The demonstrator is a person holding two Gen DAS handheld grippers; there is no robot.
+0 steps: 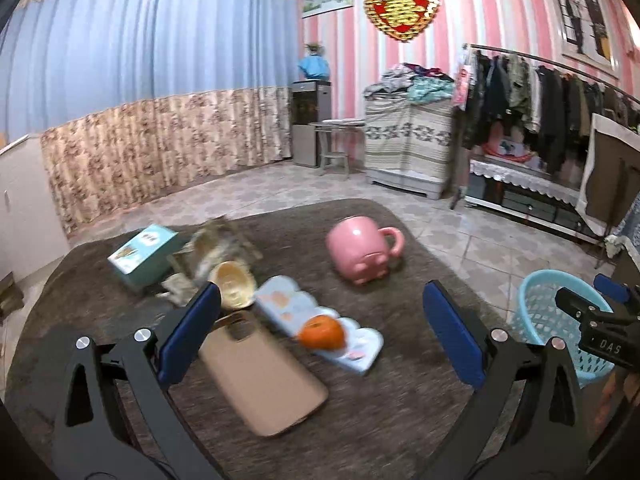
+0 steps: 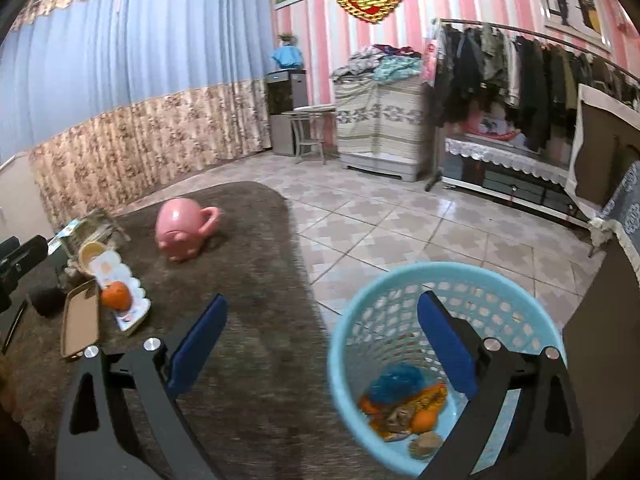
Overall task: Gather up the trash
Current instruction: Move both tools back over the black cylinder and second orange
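Observation:
A light blue mesh basket (image 2: 400, 292) stands on the floor beside the brown table (image 2: 248, 264); orange peel, a blue wrapper and other scraps (image 2: 404, 404) lie in its bottom. My right gripper (image 2: 320, 344) hangs open and empty over the basket's near rim. My left gripper (image 1: 320, 328) is open over the table with nothing between its fingers. Ahead of it lie a tan phone case (image 1: 264, 380), an orange (image 1: 322, 333) on a pale blue tray (image 1: 288, 304), a yellow cup (image 1: 234, 284), crumpled wrappers (image 1: 212, 248) and a teal box (image 1: 144, 256).
A pink pig mug (image 1: 360, 250) lies on its side at the table's far part. The basket (image 1: 548, 320) shows at the right in the left wrist view, with the right gripper's body (image 1: 600, 332) above it. Tiled floor, a clothes rack (image 2: 520, 64) and covered cabinets lie beyond.

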